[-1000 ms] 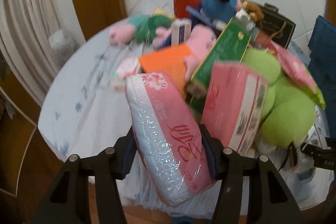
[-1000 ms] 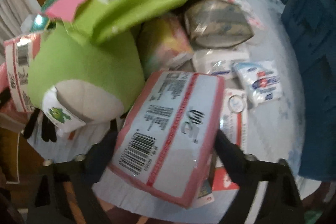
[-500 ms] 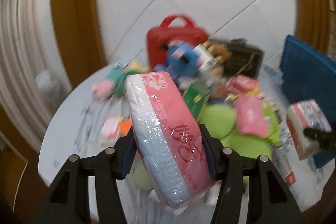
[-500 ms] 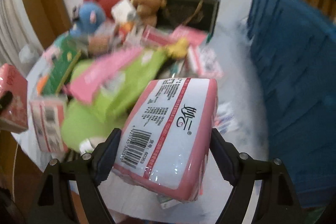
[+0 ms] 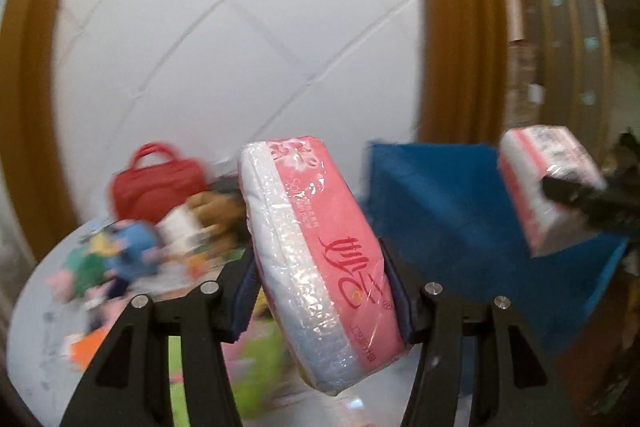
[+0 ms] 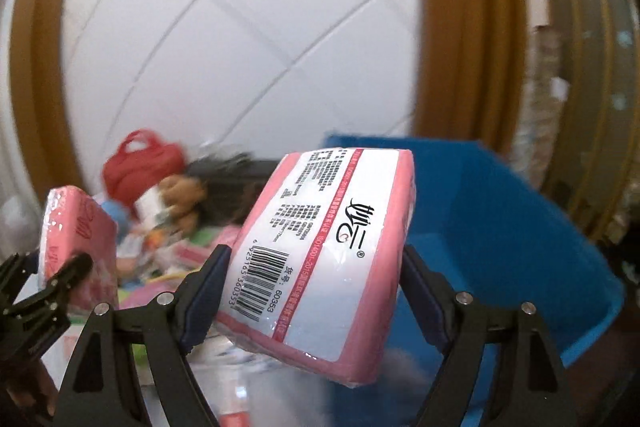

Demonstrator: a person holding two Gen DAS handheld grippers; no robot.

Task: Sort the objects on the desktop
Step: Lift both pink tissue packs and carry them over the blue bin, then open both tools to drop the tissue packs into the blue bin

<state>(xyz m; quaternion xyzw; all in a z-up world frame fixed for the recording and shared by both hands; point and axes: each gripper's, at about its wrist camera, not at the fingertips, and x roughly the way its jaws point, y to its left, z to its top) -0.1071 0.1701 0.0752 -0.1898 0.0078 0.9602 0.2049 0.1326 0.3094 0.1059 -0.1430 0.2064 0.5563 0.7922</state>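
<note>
Pink plastic wrap covers both tissue packs. One tissue pack is clamped between the fingers of the left gripper, its lower end hanging past them, and it is held in the air above the bench. The second tissue pack, barcode side up, is gripped by the fingers of the right gripper in front of the blue bin, whose inside is largely hidden by the pack and cut off by the lens edge. The heap of toys near the bench's far edge is smeared by blur; only a red bag and a blue plush can be told apart. The bench's near edge is hidden behind the fingers.
</note>
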